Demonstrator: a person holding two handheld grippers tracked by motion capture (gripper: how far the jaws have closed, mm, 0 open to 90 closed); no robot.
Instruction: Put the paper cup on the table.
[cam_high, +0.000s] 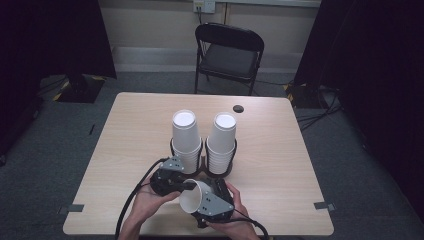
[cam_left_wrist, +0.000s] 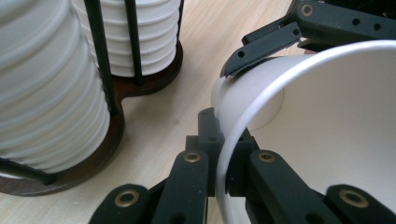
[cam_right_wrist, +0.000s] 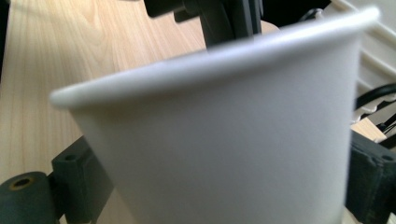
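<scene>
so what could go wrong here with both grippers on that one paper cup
The left gripper pinches the thin rim of the paper cup while the right gripper clamps its body; pulling apart could crease or tear the wall. The cup is also close to the stacked cups in the holder, so a swing might knock them.

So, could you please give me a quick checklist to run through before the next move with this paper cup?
1. Left gripper pinching the cup's rim: ok, one jaw inside the wall and one outside.
2. Right gripper holding the paper cup by its body: ok, jaws sit on both sides in the right gripper view.
3. Cup undamaged: cannot tell, its far side is hidden.
4. Cup off the table: ok, it lies tilted between the hands with its mouth toward the left gripper.
5. Two stacks of cups upright in the holder: ok.
6. Cables out of the way: ok, they trail toward the person.
</scene>
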